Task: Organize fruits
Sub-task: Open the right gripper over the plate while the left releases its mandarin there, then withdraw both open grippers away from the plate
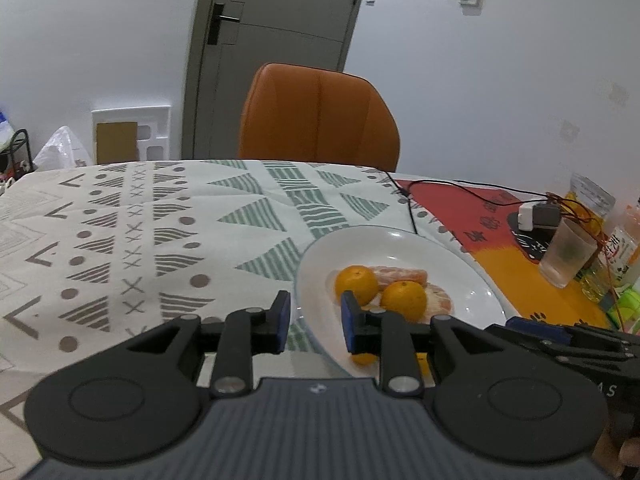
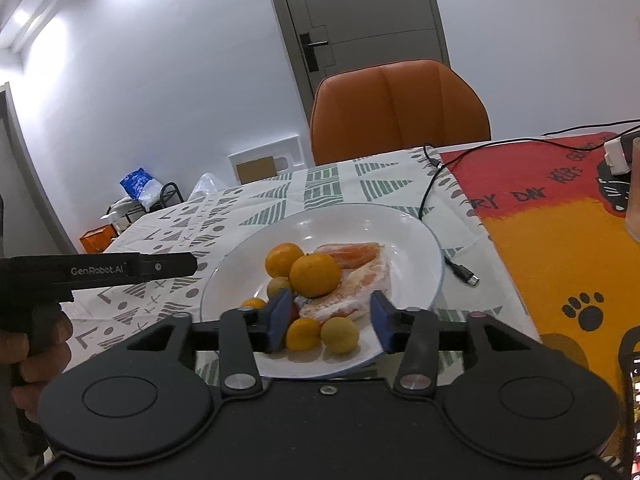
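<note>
A: Step in hand?

B: Most likely lining up a pick off the white plate [image 2: 360, 228]. Right gripper [image 2: 332, 322] low over the near rim, pads apart, clamped on nothing. Small orange fruit [image 2: 303, 334] and pale yellow round fruit [image 2: 340, 336] visible in the gap between the pads, untouched as far as can be told.

A: And the left gripper [image 1: 316, 320]?

B: Held at the plate's left edge, pads apart by a narrow gap, empty.

A: Whereabouts of the remaining fruit?

B: All on the plate. 2 mandarins [image 2: 314, 274] piled mid-plate, peeled segments in clear wrap [image 2: 360, 280] behind and to the right, a few smaller pieces tucked in front. Nothing set out on the patterned tablecloth [image 1: 160, 220] yet, so probably early in the task.

A: Next move?

B: As a judgement only: settle on 1 target, centre the right pads on it, sink a touch, close gently. Small and round, so apt to roll or slip out. Packed against neighbours, so easy to knock the pile. Worth minding the black cable [image 2: 460, 270] just beside the plate's right rim as well.
</note>
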Available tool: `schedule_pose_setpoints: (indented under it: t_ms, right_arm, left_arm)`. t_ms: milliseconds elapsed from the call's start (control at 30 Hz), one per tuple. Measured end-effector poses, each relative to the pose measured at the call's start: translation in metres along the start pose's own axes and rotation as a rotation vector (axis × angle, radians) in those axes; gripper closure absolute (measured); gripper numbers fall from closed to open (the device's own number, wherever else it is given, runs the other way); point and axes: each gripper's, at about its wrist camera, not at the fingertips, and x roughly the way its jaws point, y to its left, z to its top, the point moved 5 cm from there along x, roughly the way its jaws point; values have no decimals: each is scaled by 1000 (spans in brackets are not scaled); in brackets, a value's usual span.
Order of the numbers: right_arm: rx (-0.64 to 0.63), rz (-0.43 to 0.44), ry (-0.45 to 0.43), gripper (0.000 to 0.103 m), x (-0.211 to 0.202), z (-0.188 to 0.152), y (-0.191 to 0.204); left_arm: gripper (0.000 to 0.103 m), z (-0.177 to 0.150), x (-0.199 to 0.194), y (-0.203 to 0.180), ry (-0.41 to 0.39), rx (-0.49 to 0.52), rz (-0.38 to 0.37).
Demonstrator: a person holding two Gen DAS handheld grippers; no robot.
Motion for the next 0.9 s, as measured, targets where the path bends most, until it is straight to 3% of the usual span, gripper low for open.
schedule_pose_setpoints:
  t_ms: [100, 167, 467, 533, 633, 900]
  right_arm:
    - [2, 8, -2, 47, 0, 0, 5]
    - [0, 13, -2, 44, -1, -1, 8]
    - [-6, 14, -18, 19, -5, -2, 20]
    - [-3, 12, -23, 6, -7, -1, 23]
    - [-4, 7, -42, 0, -11, 1, 27]
    - [-18, 24, -58, 0, -18, 0, 42]
  left_arm:
    - [70, -1, -7, 5, -2, 3, 11]
    - [57, -2, -11, 8, -4, 1, 20]
    - [22, -3, -36, 25, -43, -24, 81]
    - [18, -4, -41, 28, -51, -24, 94]
    - [13, -6, -47, 32, -41, -28, 106]
    - [7, -13, -72, 42, -46, -55, 121]
